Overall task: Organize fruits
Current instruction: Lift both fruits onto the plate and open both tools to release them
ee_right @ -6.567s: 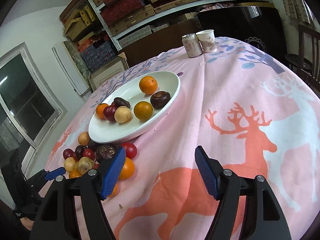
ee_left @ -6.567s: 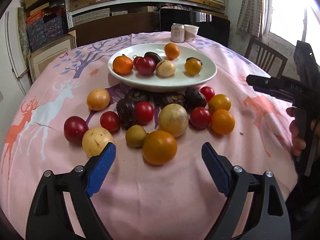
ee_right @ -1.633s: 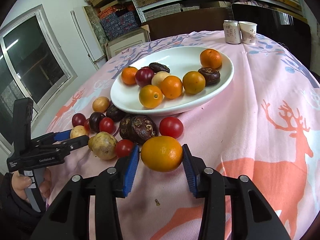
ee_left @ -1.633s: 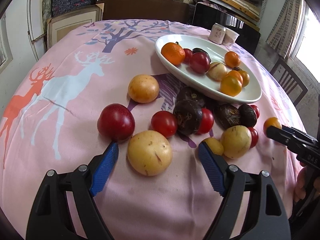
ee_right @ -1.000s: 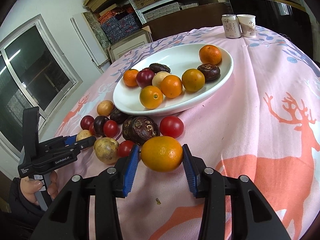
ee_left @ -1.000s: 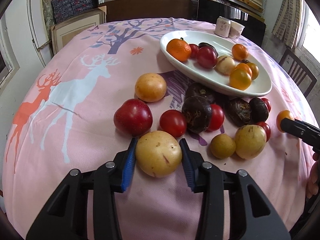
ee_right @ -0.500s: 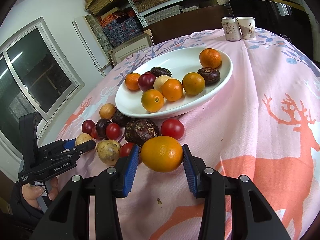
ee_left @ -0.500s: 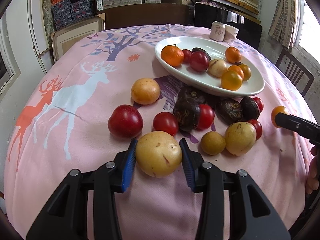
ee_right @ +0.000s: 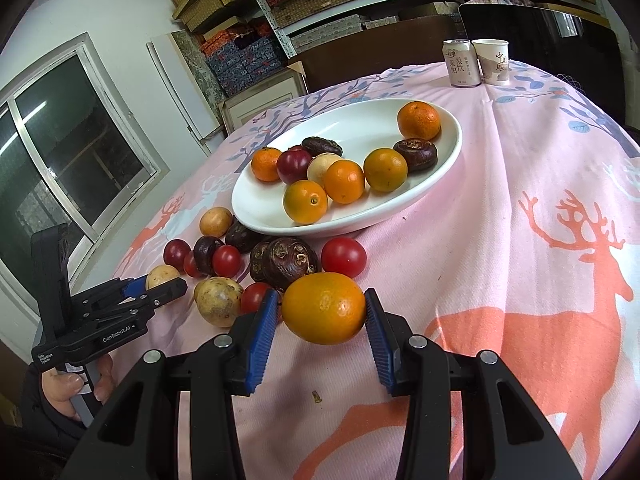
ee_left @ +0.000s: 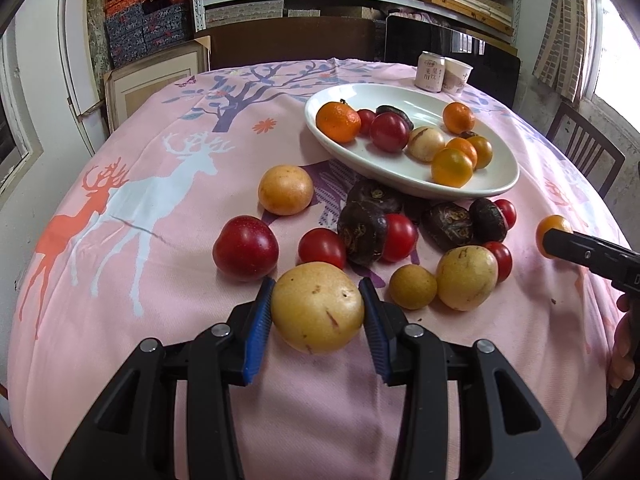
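My left gripper [ee_left: 317, 307] is shut on a large yellow fruit [ee_left: 318, 306] and holds it just above the pink cloth. My right gripper [ee_right: 322, 309] is shut on a big orange [ee_right: 323, 307], also seen at the right edge of the left wrist view [ee_left: 552, 229]. A white oval plate [ee_left: 496, 178] holds several oranges, a red plum and dark fruits; it also shows in the right wrist view [ee_right: 448, 160]. Loose red, yellow and dark fruits lie in front of the plate [ee_left: 372, 232].
A can [ee_right: 462, 63] and a paper cup [ee_right: 494, 61] stand at the table's far edge. A wooden chair [ee_left: 588, 156] is at the right. Shelves with boxes line the back wall. A small scrap [ee_right: 316, 396] lies on the cloth.
Both grippers have lifted their fruit slightly and drawn back from the pile. The left one closed on the yellow fruit about a second ago.
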